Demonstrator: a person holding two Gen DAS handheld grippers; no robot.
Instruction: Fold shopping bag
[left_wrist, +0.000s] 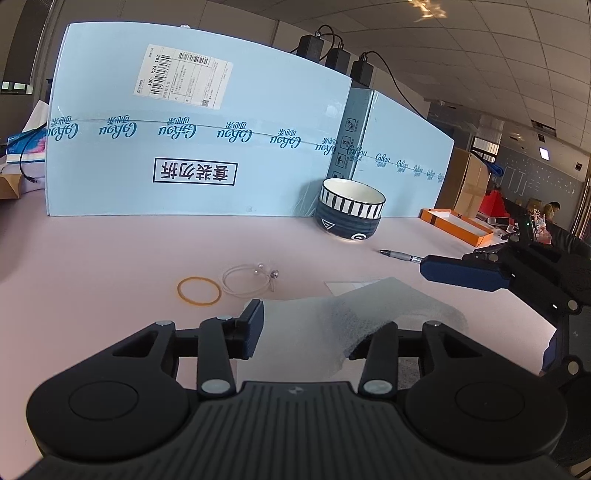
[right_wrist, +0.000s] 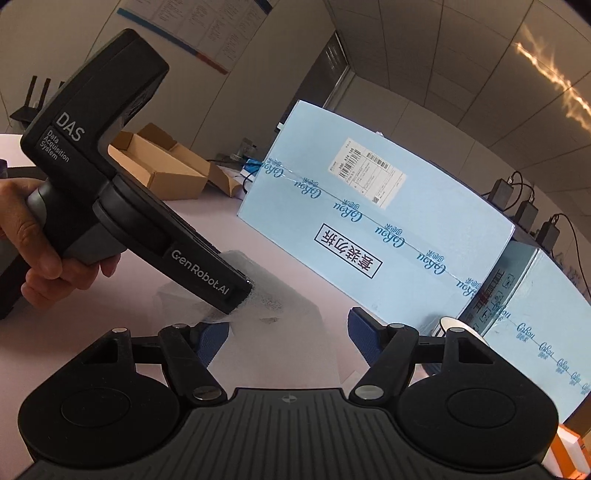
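While the translucent white plastic shopping bag (left_wrist: 369, 314) lies partly folded on the pale pink desk (left_wrist: 110, 258), both grippers' jaws stand apart, gripping nothing; further folds probably remain.

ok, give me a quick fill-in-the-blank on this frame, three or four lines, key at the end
1. The orange rubber band lies to the ____ of the white beaded hair tie in the left wrist view.
2. The striped bowl sits stacked inside a dark ____ bowl.
3. The pen lies on the ____ table.
4. The white bag lies between the fingers of the left tool, whose jaws stand ____.

Missing words: left; blue; pink; open
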